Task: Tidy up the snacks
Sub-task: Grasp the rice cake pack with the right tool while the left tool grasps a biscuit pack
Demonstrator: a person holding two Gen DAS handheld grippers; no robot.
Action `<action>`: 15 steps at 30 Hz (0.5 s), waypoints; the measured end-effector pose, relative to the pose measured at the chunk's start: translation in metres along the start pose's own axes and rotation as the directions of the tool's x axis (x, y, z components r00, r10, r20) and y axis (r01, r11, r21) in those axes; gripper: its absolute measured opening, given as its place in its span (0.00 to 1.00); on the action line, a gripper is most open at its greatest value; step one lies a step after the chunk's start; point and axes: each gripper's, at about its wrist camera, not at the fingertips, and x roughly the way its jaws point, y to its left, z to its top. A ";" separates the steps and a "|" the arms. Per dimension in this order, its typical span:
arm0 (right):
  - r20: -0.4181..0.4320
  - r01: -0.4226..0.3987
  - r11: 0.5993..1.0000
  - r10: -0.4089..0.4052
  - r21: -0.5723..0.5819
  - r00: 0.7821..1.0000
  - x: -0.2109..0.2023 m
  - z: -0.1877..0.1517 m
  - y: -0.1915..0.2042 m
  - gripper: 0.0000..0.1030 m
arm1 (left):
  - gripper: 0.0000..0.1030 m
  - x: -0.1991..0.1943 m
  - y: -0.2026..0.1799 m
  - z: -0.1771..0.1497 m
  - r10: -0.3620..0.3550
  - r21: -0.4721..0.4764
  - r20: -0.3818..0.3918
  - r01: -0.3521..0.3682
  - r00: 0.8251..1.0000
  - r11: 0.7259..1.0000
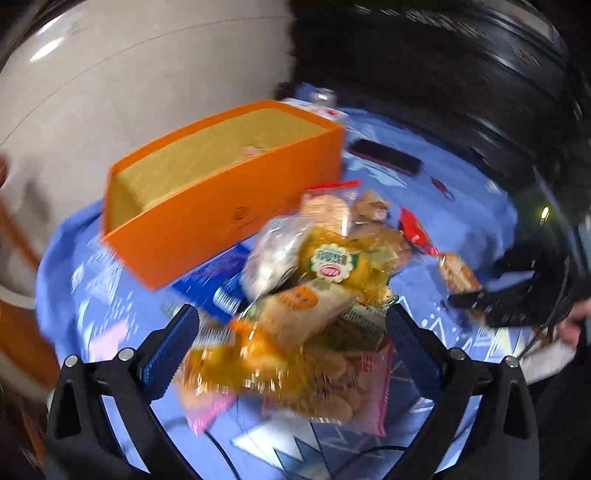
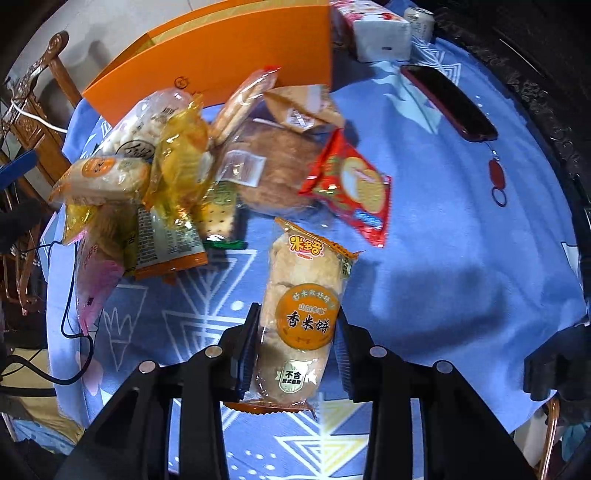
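Note:
A pile of snack packets (image 1: 325, 266) lies on the blue patterned cloth (image 1: 461, 229) in front of an open orange box (image 1: 207, 206). My left gripper (image 1: 291, 332) is open, its fingers either side of the near packets, touching nothing that I can tell; the view is blurred. My right gripper (image 2: 297, 332) is shut on a clear rice-cracker packet (image 2: 303, 314) with an orange label, held above the cloth. The pile (image 2: 177, 162) and the orange box (image 2: 229, 48) lie beyond it. The right gripper also shows in the left wrist view (image 1: 476, 295) with that packet (image 1: 460, 273).
A dark phone (image 2: 450, 103) with a red charm (image 2: 496, 173) lies on the cloth at the right. A white carton (image 2: 373, 33) and a can (image 2: 417, 18) stand behind the box. A wooden chair (image 2: 33, 110) and cables (image 2: 70, 295) are at the left.

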 end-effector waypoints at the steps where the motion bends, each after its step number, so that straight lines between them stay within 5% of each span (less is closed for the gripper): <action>1: 0.002 0.001 1.000 -0.001 0.004 1.000 -0.001 0.000 -0.003 0.36 | 0.96 0.007 0.000 0.003 -0.011 0.025 -0.007 0.011 1.000 1.000; 9: 0.018 0.012 0.998 -0.013 0.067 1.000 -0.009 -0.002 -0.022 0.37 | 0.93 0.058 0.001 0.001 -0.090 0.160 -0.139 0.112 0.986 0.981; 12: 0.025 0.015 0.995 -0.017 0.094 1.000 -0.011 -0.003 -0.026 0.37 | 0.65 0.065 0.001 -0.002 -0.127 0.166 -0.162 0.154 0.979 0.974; 15: 0.030 0.016 0.993 -0.019 0.115 0.999 -0.010 -0.001 -0.029 0.37 | 0.57 0.063 0.004 -0.003 -0.189 0.139 -0.152 0.210 0.970 0.968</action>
